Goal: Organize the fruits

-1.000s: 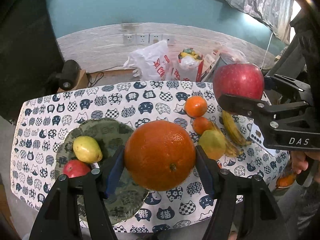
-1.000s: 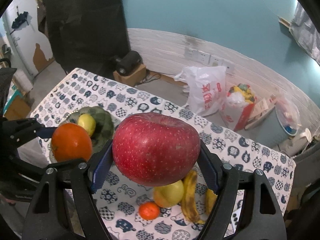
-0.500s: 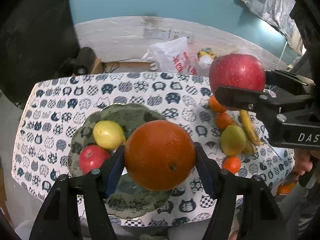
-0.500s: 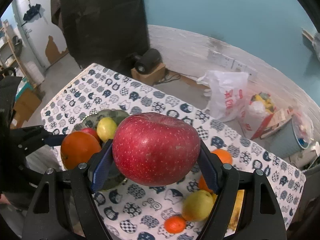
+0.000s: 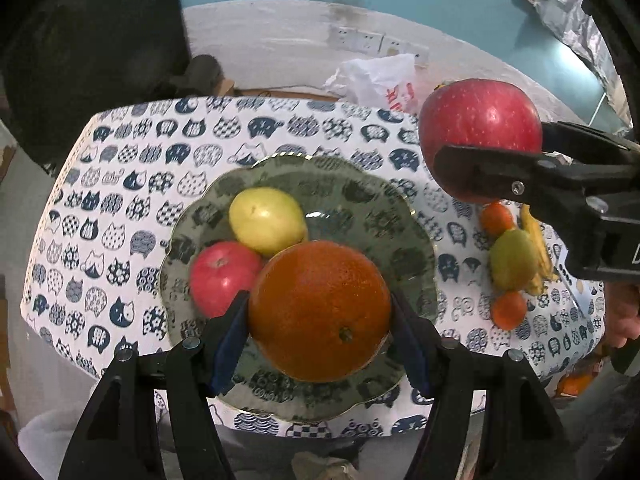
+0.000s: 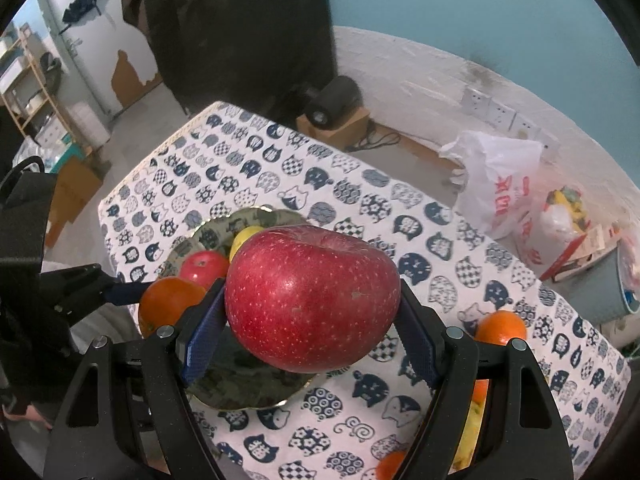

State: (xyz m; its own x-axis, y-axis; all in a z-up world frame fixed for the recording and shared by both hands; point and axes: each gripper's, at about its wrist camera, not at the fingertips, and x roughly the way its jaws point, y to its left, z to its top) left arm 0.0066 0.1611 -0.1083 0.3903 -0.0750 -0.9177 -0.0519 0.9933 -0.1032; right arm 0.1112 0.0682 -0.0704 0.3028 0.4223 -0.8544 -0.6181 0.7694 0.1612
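Note:
My left gripper [image 5: 320, 316] is shut on a big orange [image 5: 320, 312] and holds it above the near part of the green plate [image 5: 404, 236]. The plate holds a yellow pear [image 5: 266, 220] and a small red apple [image 5: 220, 274]. My right gripper [image 6: 312, 316] is shut on a large red apple [image 6: 312, 300], held in the air right of the plate; it also shows in the left wrist view [image 5: 480, 128]. In the right wrist view the plate [image 6: 212, 236] lies below and left of the apple.
On the cat-print tablecloth [image 5: 160, 148] right of the plate lie two tangerines [image 5: 496, 218], a green pear [image 5: 514, 258] and bananas [image 5: 536, 240]. Plastic bags [image 6: 500, 184] and a bin sit on the floor beyond the table. A black speaker [image 6: 332, 100] stands by the wall.
Both grippers have moved left with their fruit. The orange now hangs over the plate, and the red apple has come closer to the plate's right side.

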